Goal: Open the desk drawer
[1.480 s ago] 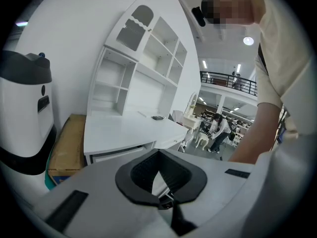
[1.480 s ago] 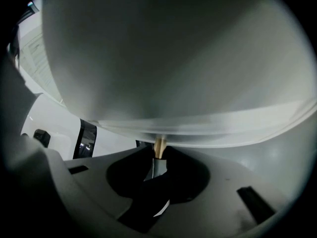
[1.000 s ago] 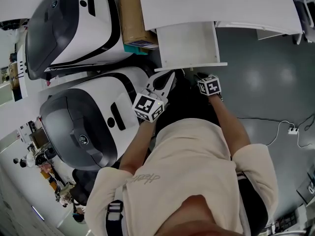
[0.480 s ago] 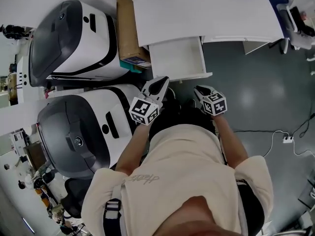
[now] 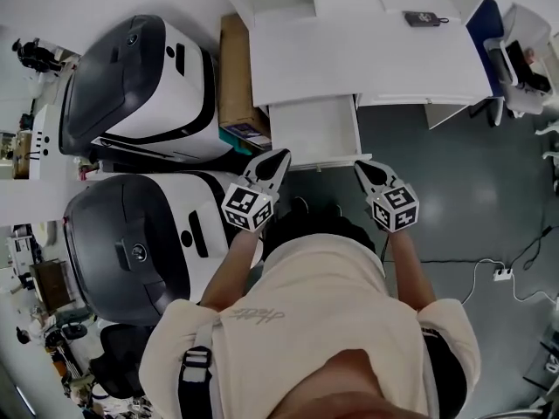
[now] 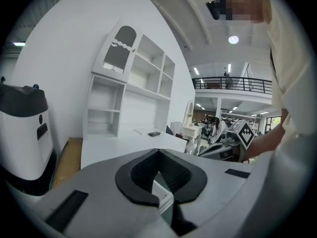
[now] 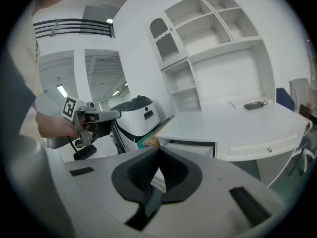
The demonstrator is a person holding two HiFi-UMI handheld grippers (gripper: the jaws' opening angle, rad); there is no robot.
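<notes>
The white desk (image 5: 376, 59) stands at the top of the head view, and its drawer (image 5: 313, 131) is pulled out toward me, with nothing seen inside. My left gripper (image 5: 281, 154) hovers just off the drawer's near left corner, shut and holding nothing. My right gripper (image 5: 360, 165) is off the near right corner, apart from the drawer front, jaws shut and empty. In the right gripper view the jaws (image 7: 159, 150) meet at the tip, with the drawer (image 7: 190, 147) under the desktop beyond them. The left gripper view shows its jaws (image 6: 158, 151) closed too.
Two large white and black machines (image 5: 131, 77) (image 5: 140, 234) stand left of the desk, with a cardboard box (image 5: 234, 68) between them and it. A small dark device (image 5: 421, 17) lies on the desktop. A chair (image 5: 515, 51) is at the right, a power strip (image 5: 502, 273) on the floor.
Both grippers have lifted and drawn back from the drawer front, the right one much more. The right jaws have closed on nothing. The drawer stays open.
</notes>
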